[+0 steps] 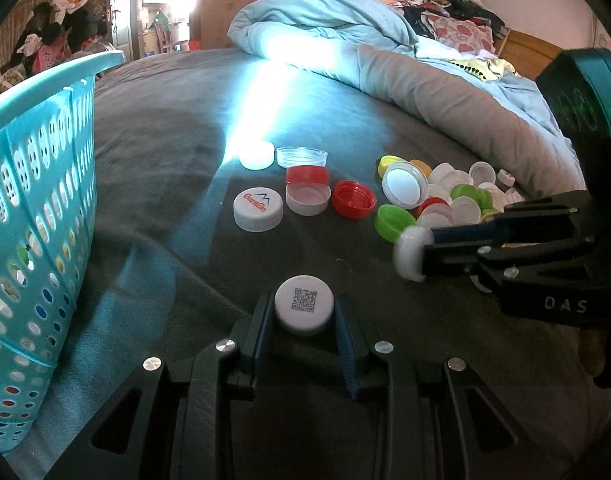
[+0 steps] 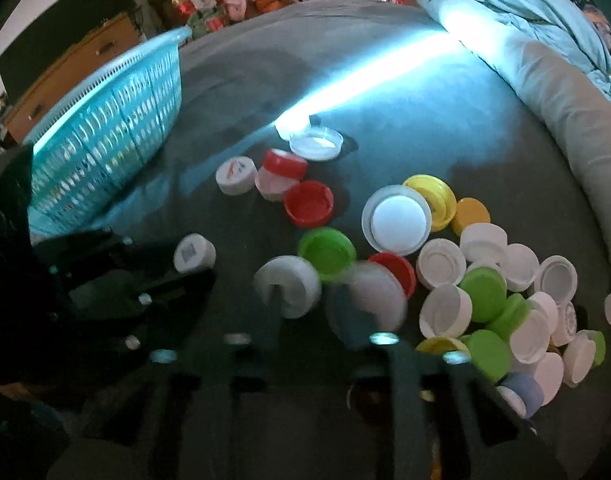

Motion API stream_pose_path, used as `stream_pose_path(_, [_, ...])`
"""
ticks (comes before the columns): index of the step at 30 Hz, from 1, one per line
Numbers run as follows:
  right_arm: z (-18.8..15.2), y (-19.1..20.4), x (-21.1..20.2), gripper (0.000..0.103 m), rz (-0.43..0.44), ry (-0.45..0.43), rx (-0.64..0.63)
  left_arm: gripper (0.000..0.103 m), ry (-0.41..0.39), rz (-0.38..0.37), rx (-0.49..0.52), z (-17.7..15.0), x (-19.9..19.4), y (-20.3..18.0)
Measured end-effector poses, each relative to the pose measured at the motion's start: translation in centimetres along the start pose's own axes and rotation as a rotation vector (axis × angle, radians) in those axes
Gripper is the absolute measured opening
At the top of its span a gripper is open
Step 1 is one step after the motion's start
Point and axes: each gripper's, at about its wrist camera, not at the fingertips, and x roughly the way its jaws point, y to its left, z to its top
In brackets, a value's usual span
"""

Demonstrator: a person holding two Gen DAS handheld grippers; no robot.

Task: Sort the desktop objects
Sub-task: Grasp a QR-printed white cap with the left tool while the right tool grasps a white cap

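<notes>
Starting at the far left of the left wrist view, we've got the turquoise basket (image 1: 37, 184) with its holey wall, sitting on the dark grey bedspread (image 1: 177, 152), and some coloured bits show through the holes. Moving right, low in the middle of the frame, our left gripper (image 1: 304, 316) is clamped on a white cap with a QR code (image 1: 304, 309), one finger pressed on each side of it. Above that, around the centre, we see a loose bunch: a white cap with red lettering (image 1: 258, 211), a clear lid (image 1: 301, 157), a pinkish cap (image 1: 308, 198) leaning against a red one, and an open red cap (image 1: 353, 199). Further right there's the big pile of caps (image 1: 445, 196) in white, green, yellow and red, right next to the rolled-up light blue duvet (image 1: 345, 28). At the right edge our right gripper (image 1: 419, 250) comes in sideways, and its jaws are pinched tight on the rim of a white cap (image 1: 409, 254), lifted just off the near edge of the pile. In the right wrist view that same cap (image 2: 377, 300) sits blurry at lower centre, with the pile trailing off to the lower right and the basket (image 2: 105, 152) at upper left.
</notes>
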Motion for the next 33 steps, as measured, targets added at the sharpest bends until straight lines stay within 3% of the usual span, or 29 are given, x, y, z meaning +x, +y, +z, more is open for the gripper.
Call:
stream_pose_path(3, [0.0, -0.5, -0.2, 0.011, -0.014, -0.014, 0.025, 0.032, 0.000, 0.003, 0.002, 0.0, 0.0, 0.0])
stream_pose_path(5, [0.1, -0.7, -0.8, 0.021, 0.015, -0.035, 0.041, 0.032, 0.000, 0.001, 0.001, 0.0, 0.0, 0.1])
stream_pose_path(6, [0.1, -0.7, -1.0, 0.033, 0.023, -0.046, 0.042, 0.032, 0.000, 0.000, 0.000, 0.0, 0.0, 0.1])
stream_pose_path(8, [-0.2, -0.1, -1.4, 0.039, 0.025, -0.058, 0.026, 0.032, 0.000, 0.000, 0.000, 0.0, 0.0, 0.2])
stream_pose_path(12, [-0.7, 1.3, -1.9, 0.039, 0.048, -0.068, -0.031, 0.032, -0.001, -0.008, -0.007, 0.0, 0.1, 0.3])
stream_pose_path(15, [-0.2, 1.4, -1.8, 0.039, 0.095, -0.077, -0.005, 0.032, -0.001, -0.012, -0.011, 0.0, 0.0, 0.4])
stream_pose_path(26, [0.5, 1.8, 1.9, 0.037, 0.050, -0.004, -0.012, 0.031, 0.001, -0.020, -0.025, 0.0, 0.2, 0.5])
stream_pose_path(29, [0.5, 1.7, 1.7, 0.028, 0.038, -0.004, -0.017, 0.032, 0.002, -0.013, -0.018, 0.0, 0.3, 0.3])
stream_pose_path(33, [0.3, 1.5, -0.6, 0.028, 0.059, -0.040, 0.022, 0.031, -0.005, 0.010, -0.007, 0.2, -0.4, 0.0])
